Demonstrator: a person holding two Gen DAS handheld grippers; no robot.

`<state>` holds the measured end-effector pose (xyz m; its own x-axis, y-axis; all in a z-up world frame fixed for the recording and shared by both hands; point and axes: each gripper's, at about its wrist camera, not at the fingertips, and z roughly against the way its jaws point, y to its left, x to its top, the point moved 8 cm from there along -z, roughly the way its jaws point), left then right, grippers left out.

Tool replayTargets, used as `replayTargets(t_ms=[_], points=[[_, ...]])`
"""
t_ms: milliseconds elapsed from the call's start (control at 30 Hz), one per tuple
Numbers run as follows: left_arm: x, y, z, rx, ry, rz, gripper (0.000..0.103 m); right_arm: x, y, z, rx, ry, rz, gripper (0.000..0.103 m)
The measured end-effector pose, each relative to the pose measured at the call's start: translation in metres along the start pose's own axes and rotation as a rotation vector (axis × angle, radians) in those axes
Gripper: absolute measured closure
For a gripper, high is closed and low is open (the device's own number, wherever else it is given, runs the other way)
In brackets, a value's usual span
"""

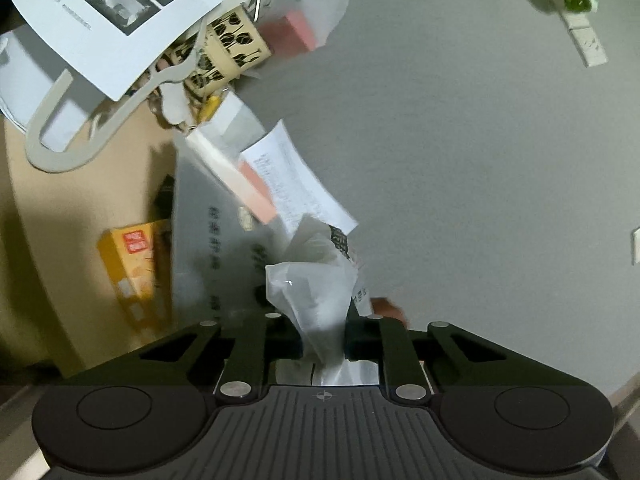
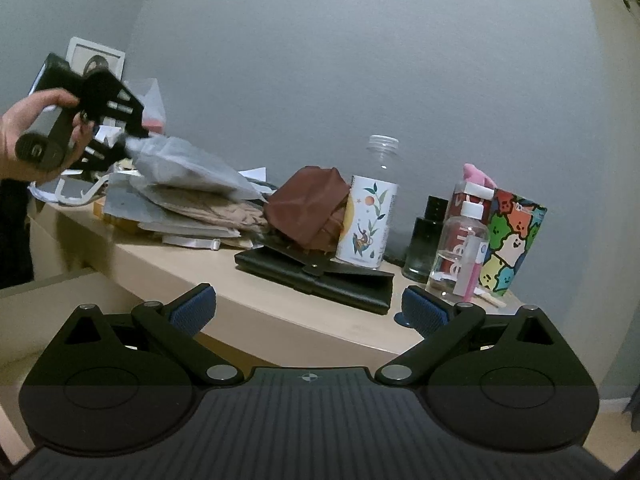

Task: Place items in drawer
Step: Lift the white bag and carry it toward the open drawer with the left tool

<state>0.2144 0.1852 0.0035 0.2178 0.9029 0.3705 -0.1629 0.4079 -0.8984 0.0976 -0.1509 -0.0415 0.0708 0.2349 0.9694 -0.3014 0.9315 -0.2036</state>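
Grey wall (image 2: 360, 60) backed a cluttered beige surface (image 2: 256, 312). Left tool (image 1: 324, 336) pinched a translucent plastic bag (image 1: 316, 292), lifted above the paper pile (image 2: 192, 208). Right tool (image 2: 308, 312) was spread wide, holding nothing, off the surface's front edge, near a black wallet (image 2: 320, 280).

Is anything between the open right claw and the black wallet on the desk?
Nothing visible. The right claw is open, with bare desk edge before the black wallet. The left claw grips a white bag elsewhere.
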Motion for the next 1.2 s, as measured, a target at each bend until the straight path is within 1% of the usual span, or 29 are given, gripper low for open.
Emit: replayTargets(t_ms=[167,367,500,533,667,833,1033,1133,1200], points=[[-0.005,-0.012,0.006,-0.013,-0.01,-0.055,0.089,0.002,-0.001,0.001,0.0,-0.009,-0.001,0.0],[-0.008,-0.044,0.022,-0.077,0.002,-0.138,0.09,0.003,-0.007,0.001,-0.009,-0.013,-0.018,0.0],[-0.014,-0.065,0.043,-0.118,0.016,-0.187,0.09,0.006,-0.011,0.003,-0.022,-0.025,-0.019,0.0],[-0.015,-0.067,0.044,-0.128,0.021,-0.198,0.09,0.007,-0.013,0.004,-0.027,-0.03,-0.021,0.0],[-0.029,-0.079,0.069,-0.163,0.048,-0.243,0.09,0.013,-0.024,0.007,-0.052,-0.046,-0.048,0.0],[-0.047,-0.078,0.099,-0.185,0.096,-0.252,0.09,0.021,-0.045,0.013,-0.092,-0.066,-0.112,0.0],[-0.078,-0.071,0.126,-0.2,0.182,-0.255,0.09,0.028,-0.067,0.02,-0.139,-0.091,-0.165,0.0],[-0.096,-0.062,0.139,-0.209,0.221,-0.246,0.09,0.031,-0.078,0.022,-0.162,-0.101,-0.186,0.0],[-0.111,-0.049,0.148,-0.201,0.25,-0.229,0.09,0.032,-0.085,0.024,-0.176,-0.106,-0.207,0.0]])
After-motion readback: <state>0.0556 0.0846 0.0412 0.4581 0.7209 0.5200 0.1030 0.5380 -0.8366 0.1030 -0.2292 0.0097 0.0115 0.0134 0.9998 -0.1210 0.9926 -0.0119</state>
